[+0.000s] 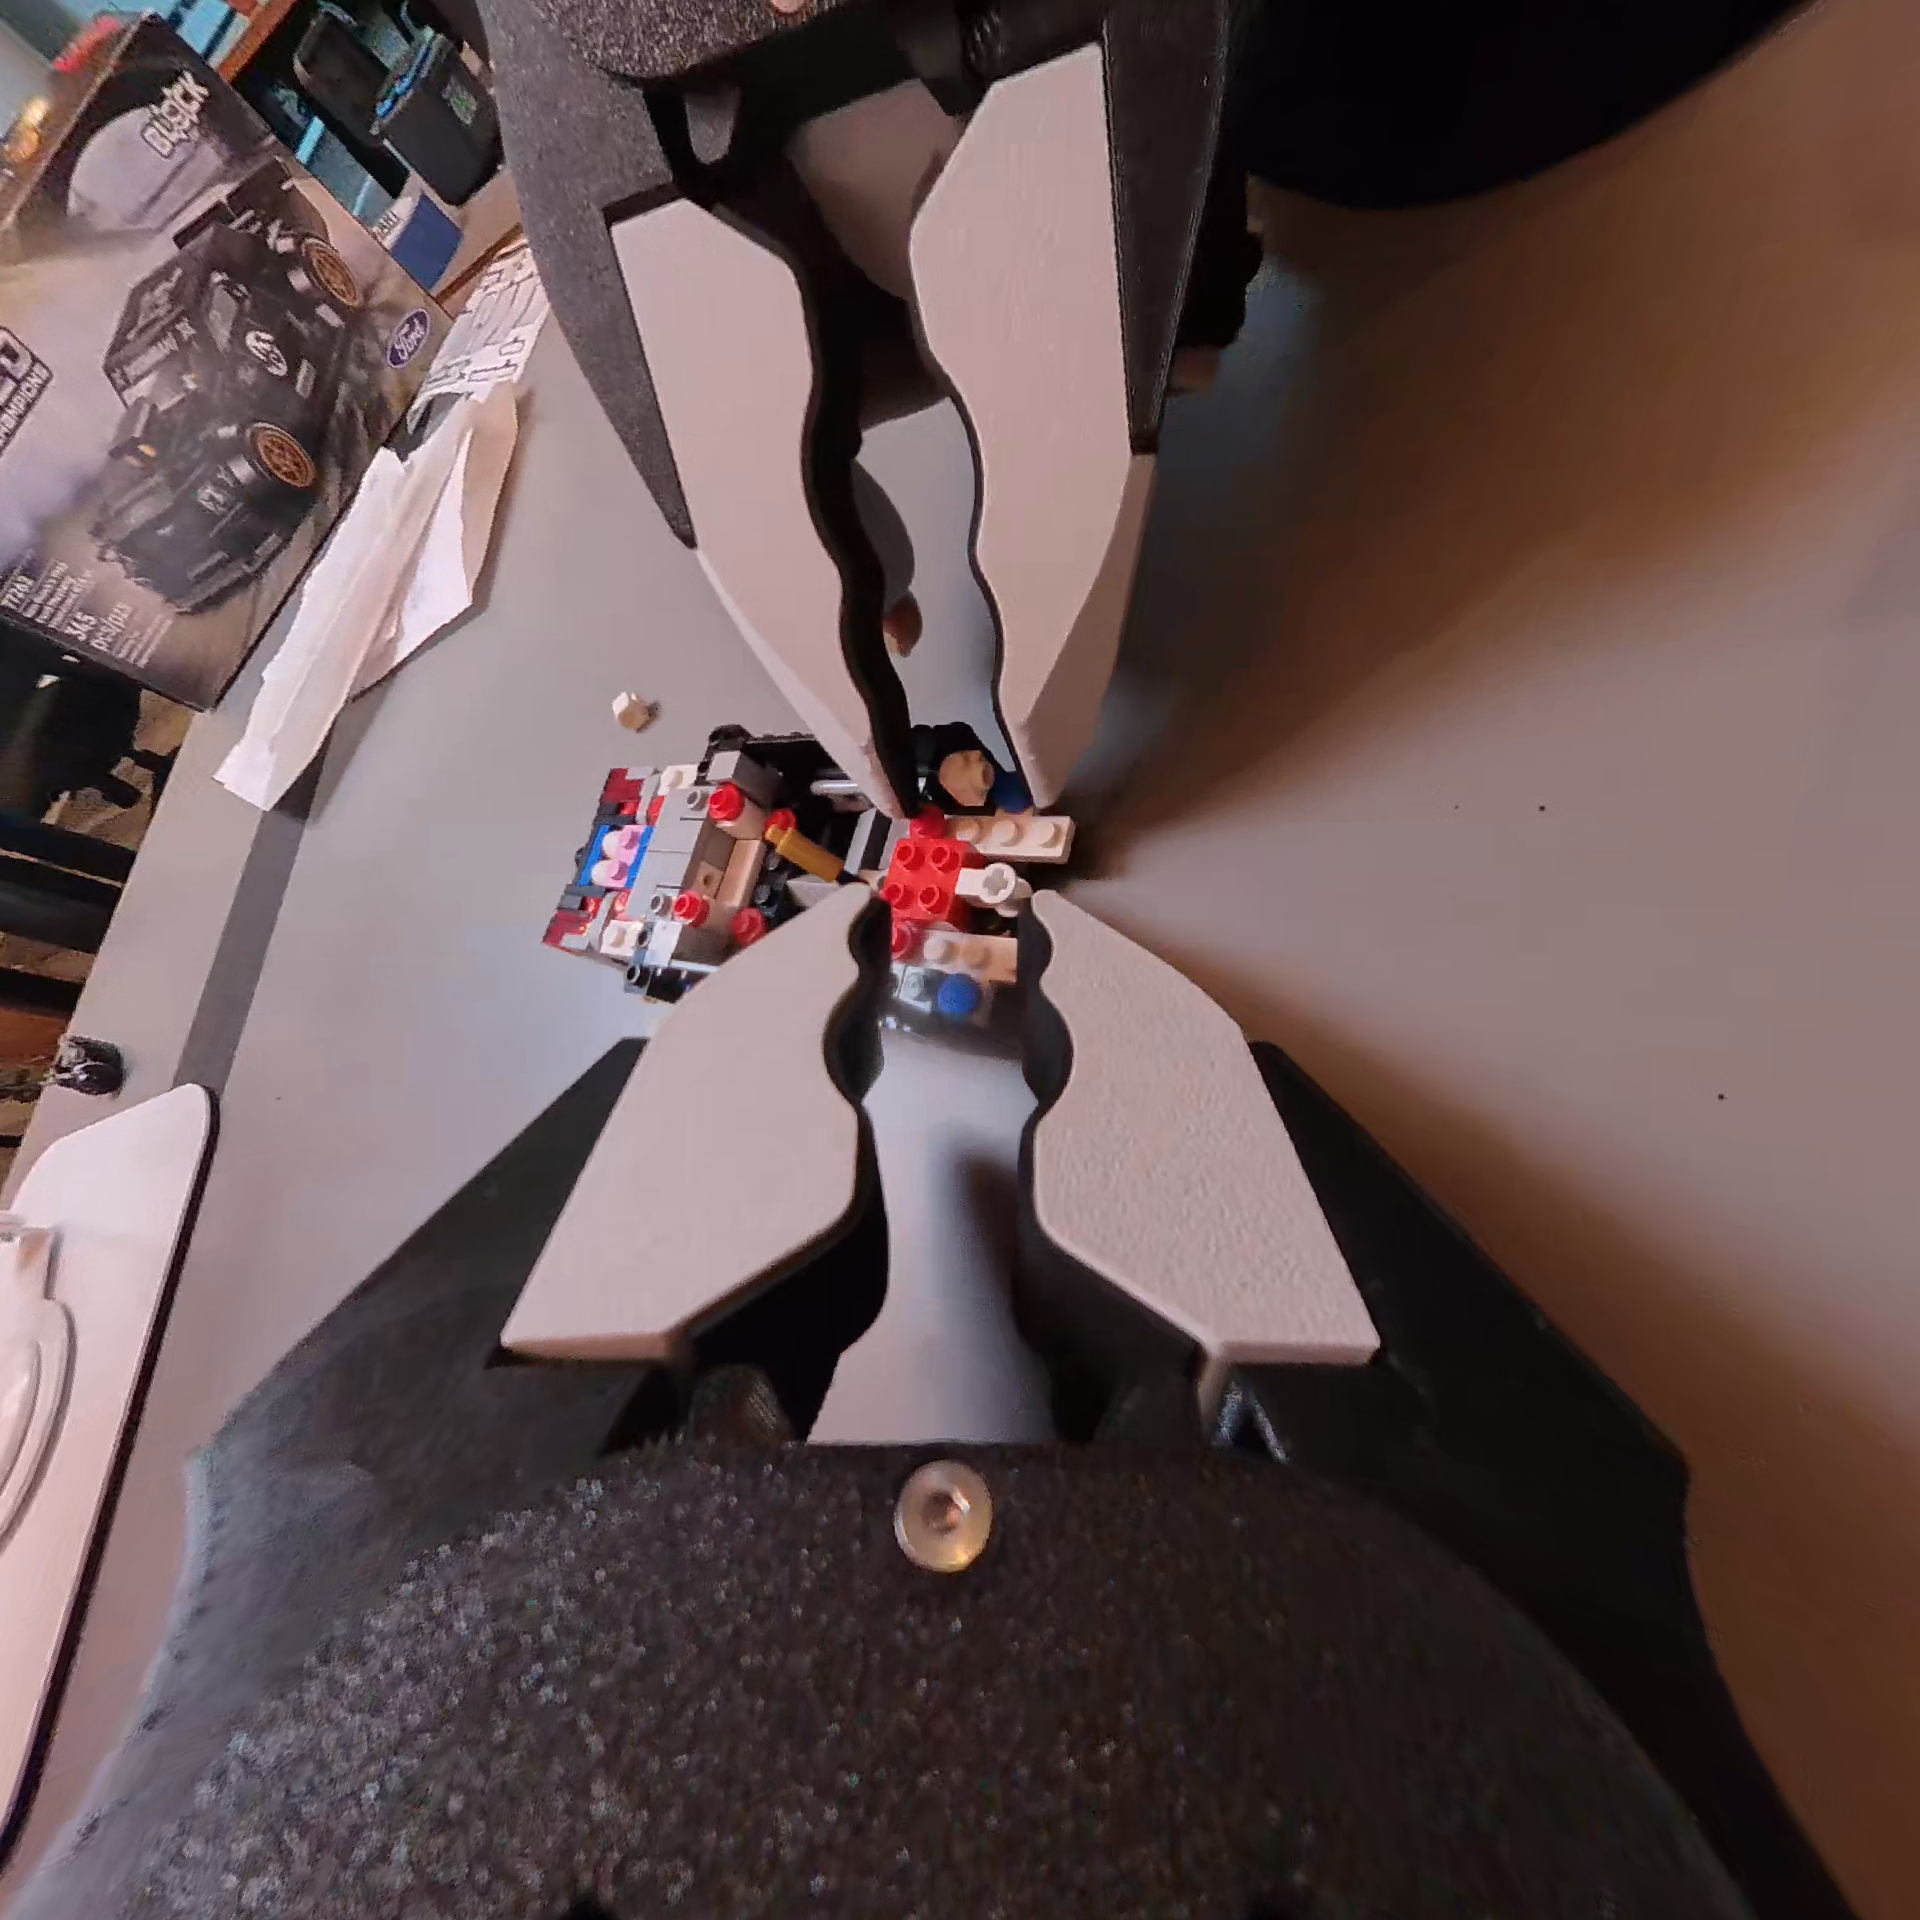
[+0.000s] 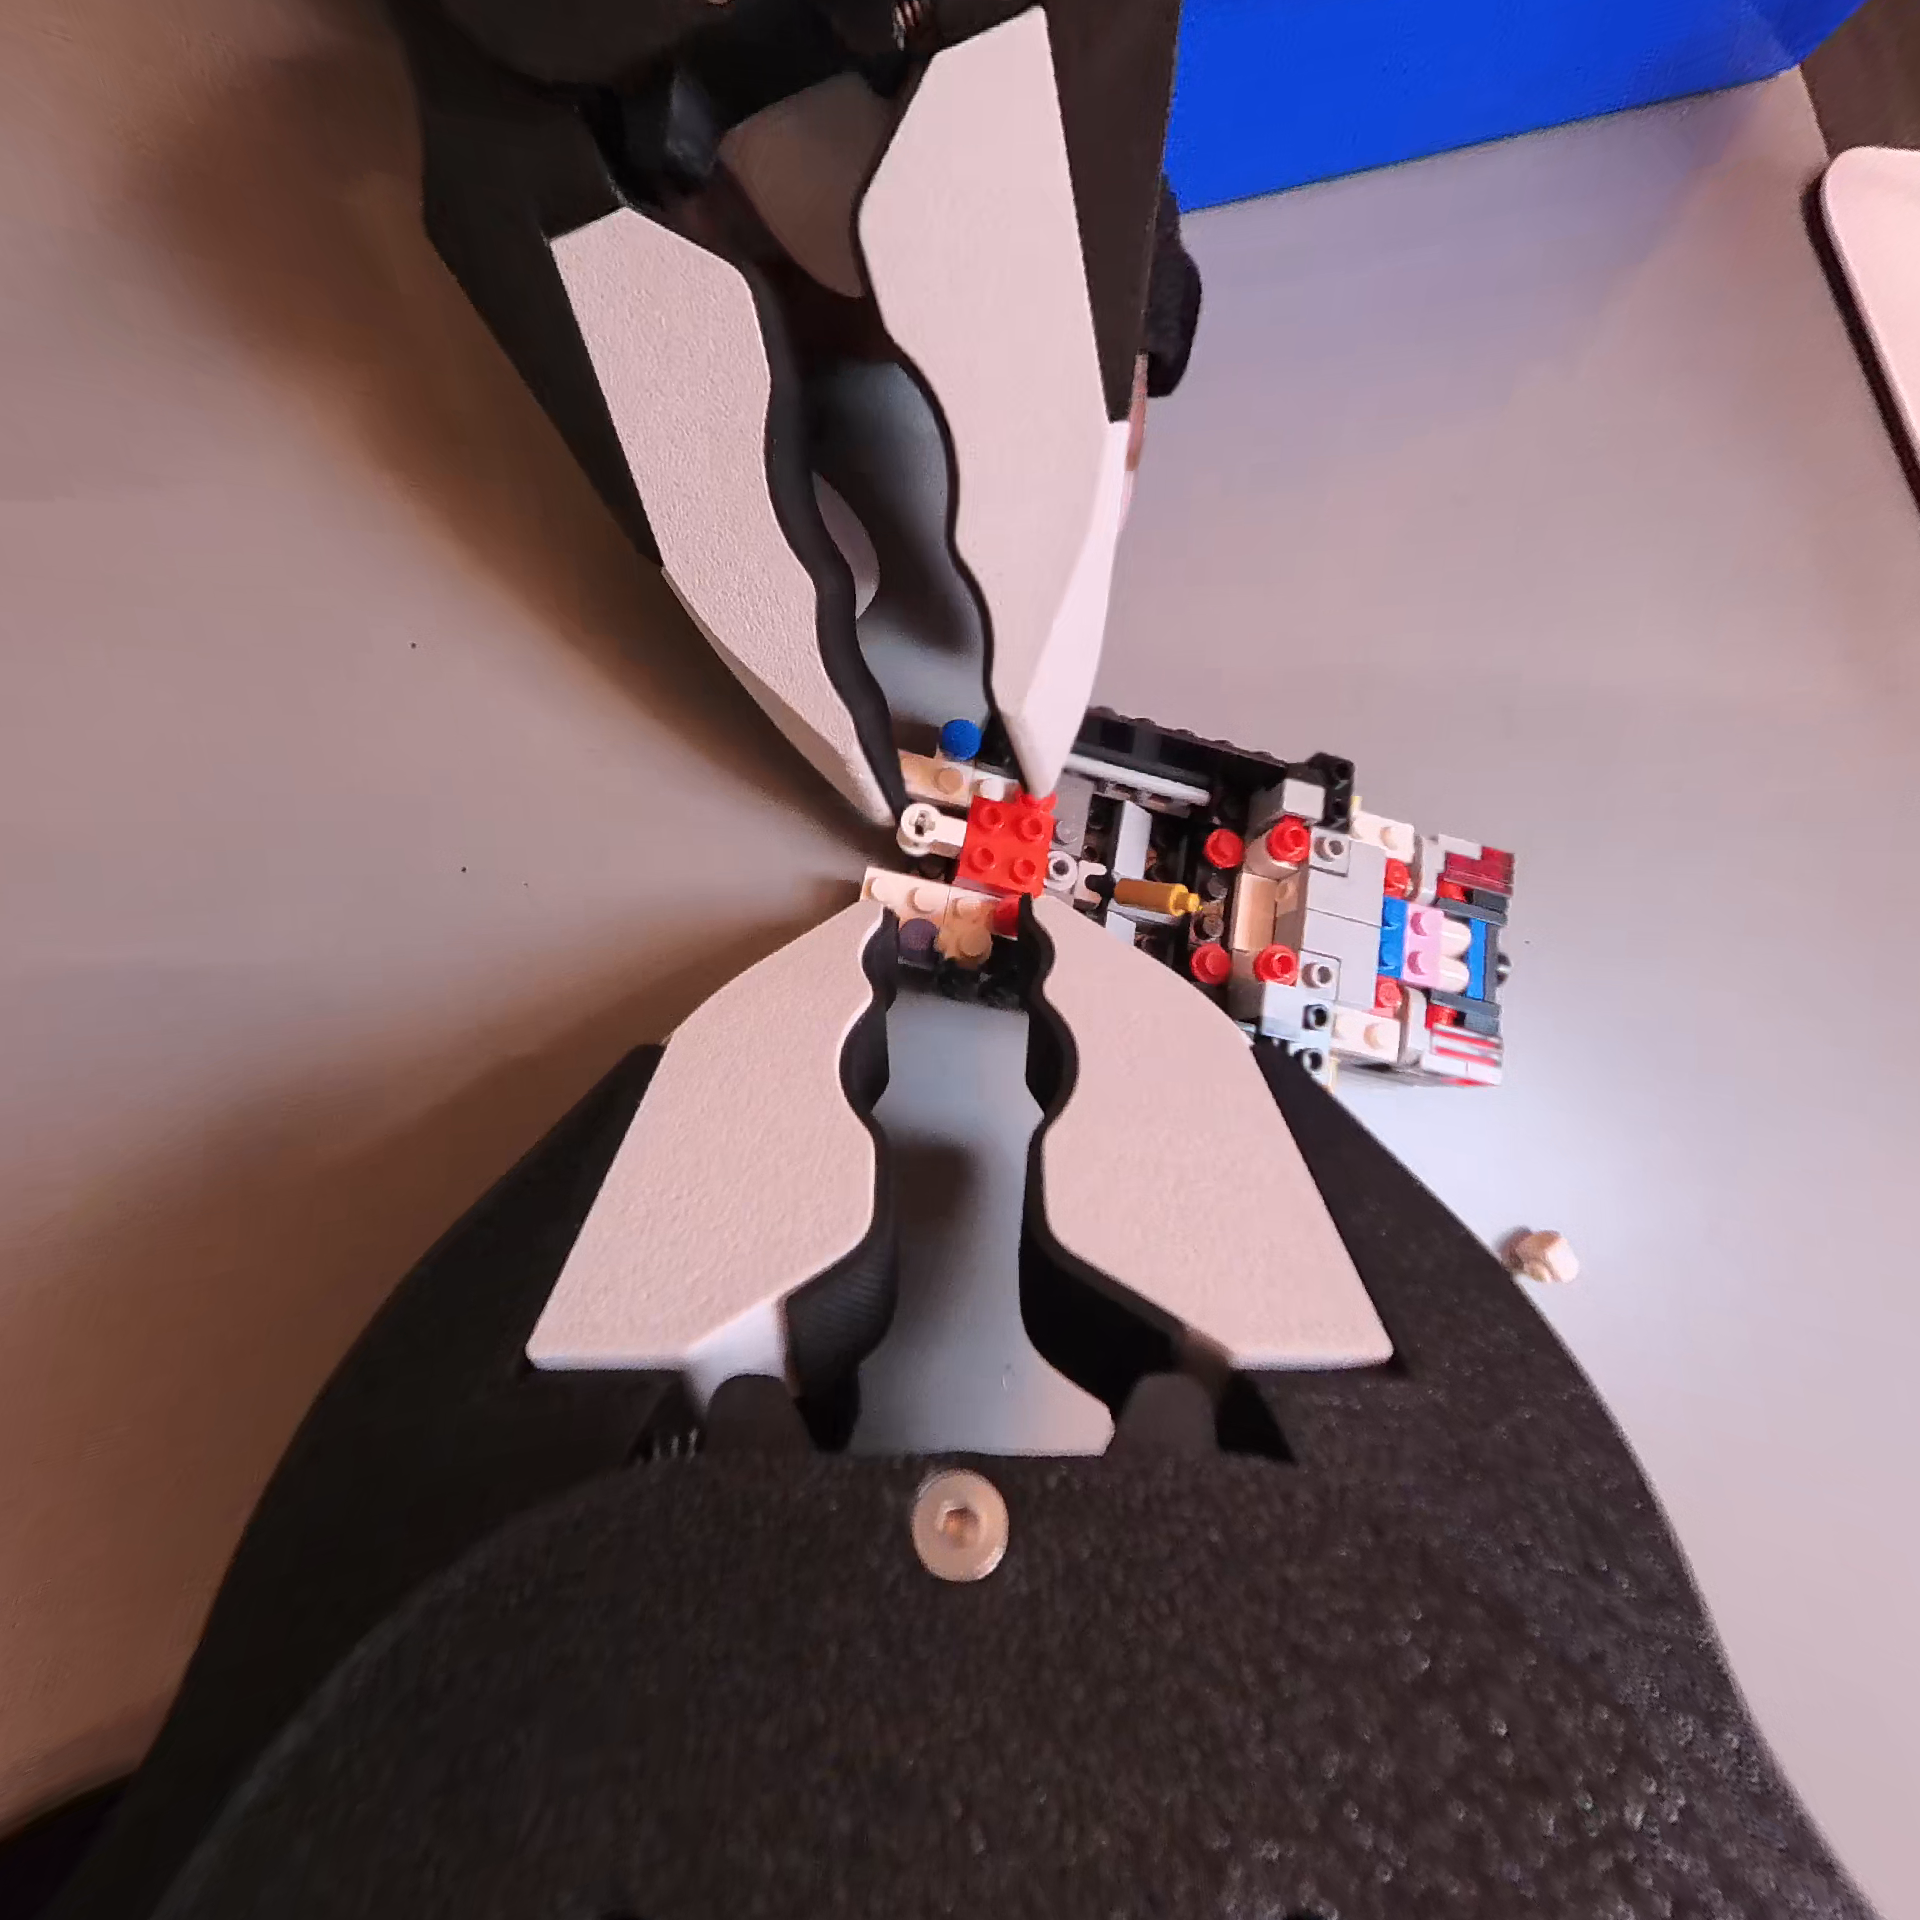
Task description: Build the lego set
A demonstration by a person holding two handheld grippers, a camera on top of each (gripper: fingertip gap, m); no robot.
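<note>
Grey table (image 1: 416, 935), multicoloured studded lego build (image 1: 717, 862)

Both wrist views are bright and evenly lit, with warm light washing the counter (image 1: 1455, 727) tan on one side and cool grey on the other. Soft shadows fall under the jaws. Wide-angle distortion bends the edges (strongly at the corners), and the nearest black housing looks slightly soft.

Half-built lego car (image 1: 727, 873), multicoloured, red plate (image 2: 1003, 844) atop, flat on grey table (image 1: 416, 987)
</note>
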